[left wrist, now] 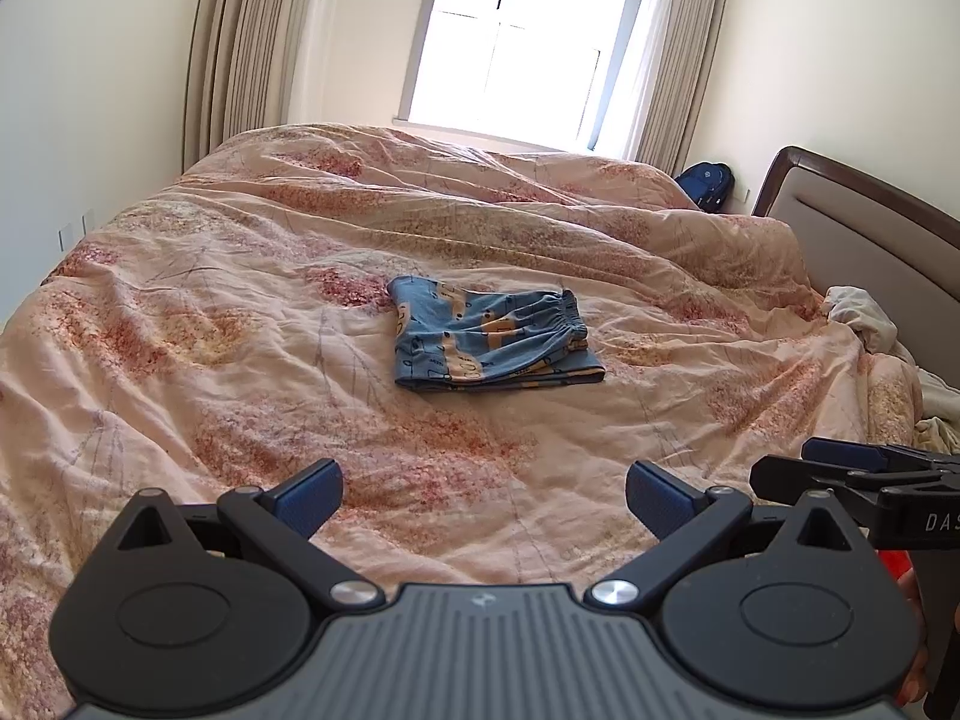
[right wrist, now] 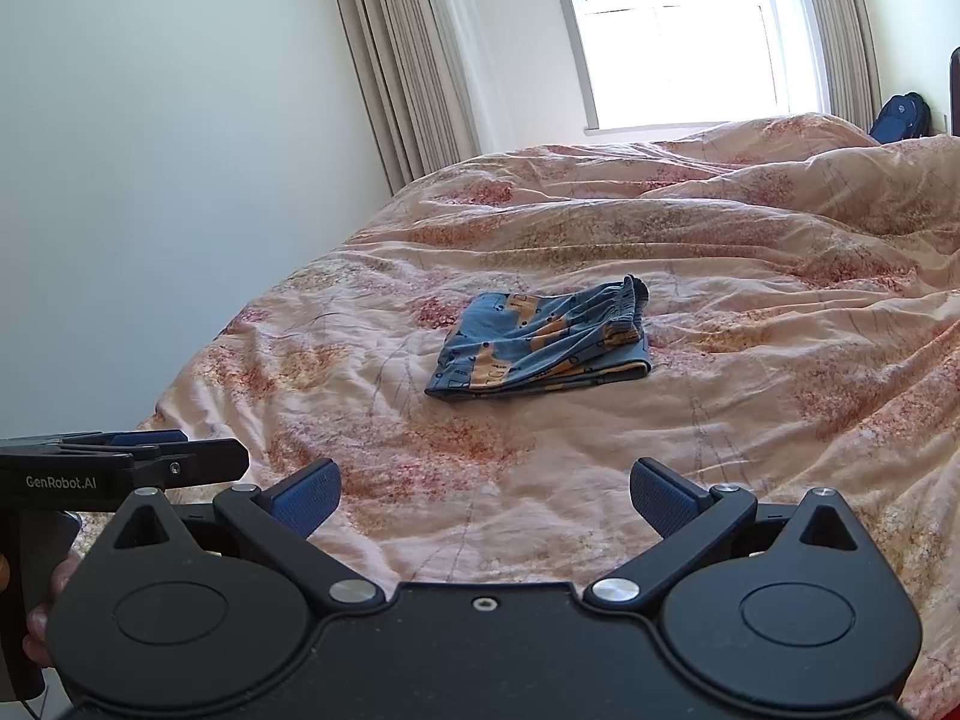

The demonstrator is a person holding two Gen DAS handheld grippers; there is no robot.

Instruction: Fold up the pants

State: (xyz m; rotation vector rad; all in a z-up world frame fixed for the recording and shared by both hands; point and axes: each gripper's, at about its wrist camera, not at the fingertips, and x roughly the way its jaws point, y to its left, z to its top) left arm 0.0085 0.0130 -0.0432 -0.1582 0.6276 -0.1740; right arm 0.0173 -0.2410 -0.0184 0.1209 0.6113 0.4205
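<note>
Floral pink duvet (left wrist: 240,312) across most of the frame, rumpled. Window (left wrist: 516,30) with beige curtains (left wrist: 240,42) at top centre. At frame centre, blue patterned pants (left wrist: 489,333), folded into a compact rectangle, flat on the duvet. Along the bottom edge, left gripper (left wrist: 483,498) and right gripper (right wrist: 485,498): both released, spread wide, empty, well short of the pants.

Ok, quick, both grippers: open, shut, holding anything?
Left gripper: open, empty.
Right gripper: open, empty; the pants lie folded on the bed.
</note>
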